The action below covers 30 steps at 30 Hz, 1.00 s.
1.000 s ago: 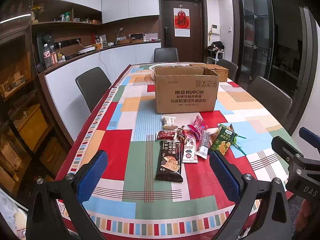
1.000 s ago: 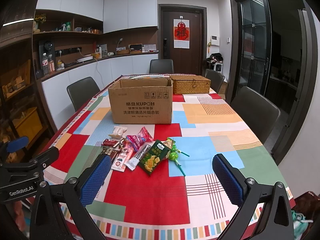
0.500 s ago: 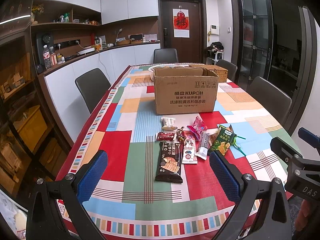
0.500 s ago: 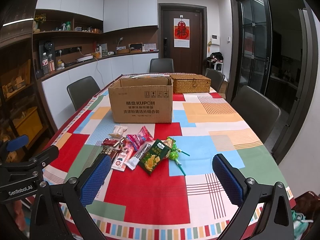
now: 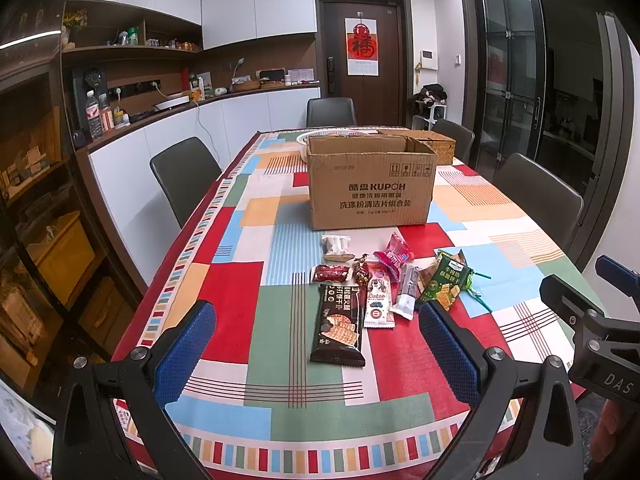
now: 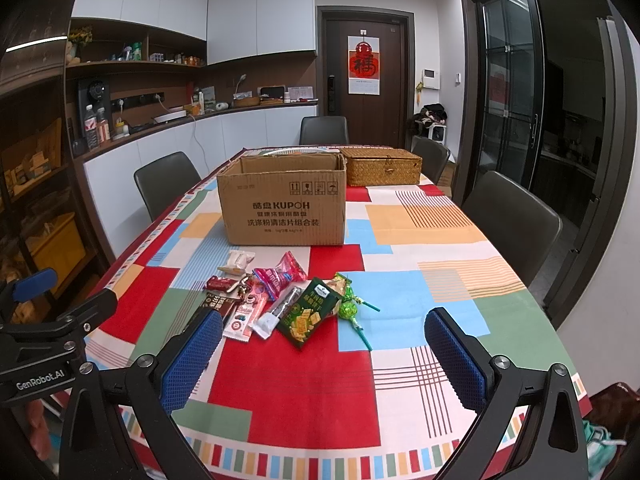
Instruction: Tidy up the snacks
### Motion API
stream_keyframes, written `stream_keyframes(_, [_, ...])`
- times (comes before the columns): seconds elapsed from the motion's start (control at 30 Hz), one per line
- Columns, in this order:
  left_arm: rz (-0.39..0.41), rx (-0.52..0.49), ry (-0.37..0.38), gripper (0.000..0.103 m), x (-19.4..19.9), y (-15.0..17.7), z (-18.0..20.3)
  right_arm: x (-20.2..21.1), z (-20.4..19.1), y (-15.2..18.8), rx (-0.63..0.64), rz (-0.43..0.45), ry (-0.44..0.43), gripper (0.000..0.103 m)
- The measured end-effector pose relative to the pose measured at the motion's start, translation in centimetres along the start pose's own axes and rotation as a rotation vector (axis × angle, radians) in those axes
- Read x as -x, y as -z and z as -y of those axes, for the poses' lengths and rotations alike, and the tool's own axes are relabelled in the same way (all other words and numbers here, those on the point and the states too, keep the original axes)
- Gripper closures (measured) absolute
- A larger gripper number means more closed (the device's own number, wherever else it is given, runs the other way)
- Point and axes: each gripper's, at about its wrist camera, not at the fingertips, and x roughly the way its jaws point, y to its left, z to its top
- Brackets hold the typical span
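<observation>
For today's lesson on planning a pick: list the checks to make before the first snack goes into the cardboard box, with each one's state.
1. Left hand-held gripper open, holding nothing: ok.
2. Right hand-held gripper open, holding nothing: ok.
3. Cardboard box top open: ok.
4. Snacks all separate: not ok; the green packet and the lollipops overlap.
5. Dark wafer packet nearest the left gripper: ok.
6. Room inside the box: cannot tell.

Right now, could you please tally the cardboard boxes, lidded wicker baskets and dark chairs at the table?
Open brown cardboard box: 1
Lidded woven wicker basket: 1
Dark grey upholstered chairs: 4
Total: 6
</observation>
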Motion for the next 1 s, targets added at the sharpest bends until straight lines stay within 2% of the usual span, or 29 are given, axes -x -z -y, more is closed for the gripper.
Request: stream_keyframes(1.0, [-0.019, -0.004, 0.012, 0.000, -0.94, 0.31, -0.15, -0.56, -0.31, 0.81, 0.000, -0.023, 0.003, 0.001])
